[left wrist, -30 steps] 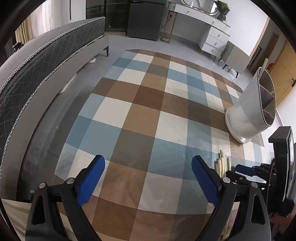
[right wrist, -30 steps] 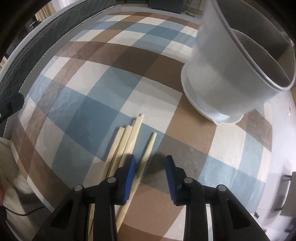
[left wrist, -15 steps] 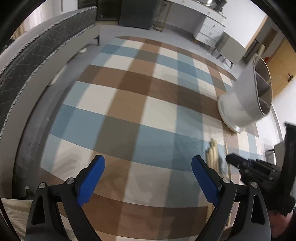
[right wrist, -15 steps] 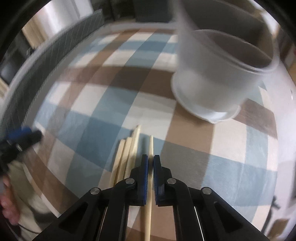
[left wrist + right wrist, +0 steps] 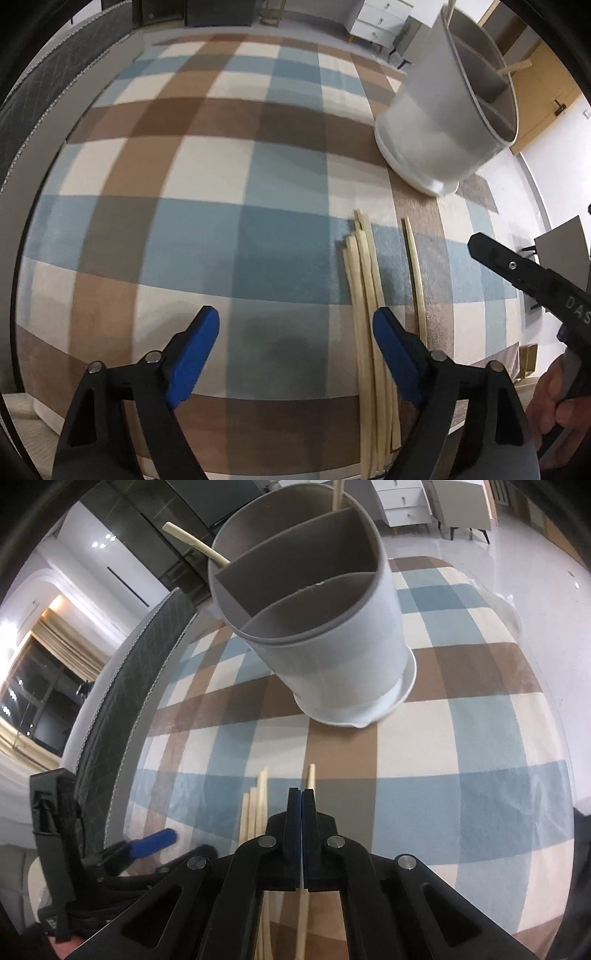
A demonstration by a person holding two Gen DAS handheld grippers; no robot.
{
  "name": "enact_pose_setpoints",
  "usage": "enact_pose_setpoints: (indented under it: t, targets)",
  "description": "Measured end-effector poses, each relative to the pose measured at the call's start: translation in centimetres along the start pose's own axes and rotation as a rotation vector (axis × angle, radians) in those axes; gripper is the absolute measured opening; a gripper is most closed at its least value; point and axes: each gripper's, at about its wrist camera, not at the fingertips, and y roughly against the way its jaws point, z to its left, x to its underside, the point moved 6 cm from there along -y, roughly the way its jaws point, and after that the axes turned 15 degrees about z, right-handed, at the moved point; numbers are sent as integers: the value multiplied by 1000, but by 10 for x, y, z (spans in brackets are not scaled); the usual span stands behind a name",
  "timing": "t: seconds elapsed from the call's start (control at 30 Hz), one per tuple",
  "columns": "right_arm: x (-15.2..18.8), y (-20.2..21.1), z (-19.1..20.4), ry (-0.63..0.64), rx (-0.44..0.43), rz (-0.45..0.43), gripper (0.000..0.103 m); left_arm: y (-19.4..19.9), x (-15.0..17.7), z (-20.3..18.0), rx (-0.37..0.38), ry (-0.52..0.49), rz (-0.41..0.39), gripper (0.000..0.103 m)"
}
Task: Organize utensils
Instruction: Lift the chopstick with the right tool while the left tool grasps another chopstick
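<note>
A white utensil holder (image 5: 332, 627) with grey dividers stands on the checked cloth; a chopstick (image 5: 195, 546) sticks out of its far compartment. It also shows in the left wrist view (image 5: 443, 122). A bundle of pale chopsticks (image 5: 365, 295) lies on the cloth, with a single chopstick (image 5: 413, 266) just to its right. My right gripper (image 5: 301, 797) is shut, with that single chopstick (image 5: 311, 775) showing just past the tips and running under the jaws; whether the pads pinch it I cannot tell. My left gripper (image 5: 295, 332) is open and empty, its right finger over the bundle.
The checked cloth (image 5: 207, 206) covers the table. A dark quilted bed edge (image 5: 122, 686) lies to the left. White drawers (image 5: 384, 18) and a chair stand in the background.
My right gripper closed over the single chopstick and rose, tilting toward the holder. My left gripper moved right and forward, so the chopstick bundle now lies by its right finger.
</note>
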Motion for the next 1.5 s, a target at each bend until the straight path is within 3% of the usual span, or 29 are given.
enact_pose_setpoints:
  t: [0.03, 0.2, 0.37, 0.53, 0.6, 0.77, 0.9, 1.07, 1.1, 1.2, 1.27, 1.3, 1.37, 1.4, 1.43, 1.5]
  targets:
    - [0, 1, -2, -7, 0, 0, 3, -3, 0, -1, -5, 2, 7, 72]
    - [3, 7, -15, -61, -57, 2, 3, -7, 0, -7, -48, -5, 5, 66]
    - [1, 15, -14, -49, -60, -20, 19, -8, 1, -12, -76, -19, -6, 53]
    - [1, 18, -10, -27, -59, -25, 25, -7, 5, -21, -74, -56, -13, 20]
    - [1, 19, -10, -22, -64, -29, 26, -5, 7, -22, -104, -73, -18, 11]
    - [0, 23, -8, -21, -82, -37, 30, -2, 10, -7, -126, -39, -8, 8]
    - [-1, 24, -4, -17, -96, -39, 30, 0, 12, 0, -90, -7, -2, 8]
    - [-2, 27, 0, -9, -108, -49, 34, -2, 3, -2, -163, -43, 2, 11]
    - [-2, 28, 1, -8, -109, -51, 35, -4, -2, -5, -188, -57, 2, 16]
    - [-2, 29, -1, -15, -114, -54, 35, -4, -11, -5, -255, -58, -5, 45]
    - [-3, 29, -1, -19, -112, -55, 35, -4, -15, -1, -233, -40, -20, 46]
    - [-3, 30, -2, -21, -109, -56, 35, -5, -18, 2, -208, -18, -23, 45]
    - [-3, 28, -5, -25, -96, -51, 35, -3, -22, 3, -210, -12, -35, 28]
    - [-3, 28, -7, -29, -92, -49, 35, -5, -29, 1, -207, -18, -37, 9]
    - [-3, 26, -9, -37, -88, -46, 35, -7, -32, -3, -198, -25, -34, 2]
    - [-4, 23, -14, -56, -77, -35, 35, -8, -34, -7, -184, -30, -25, 2]
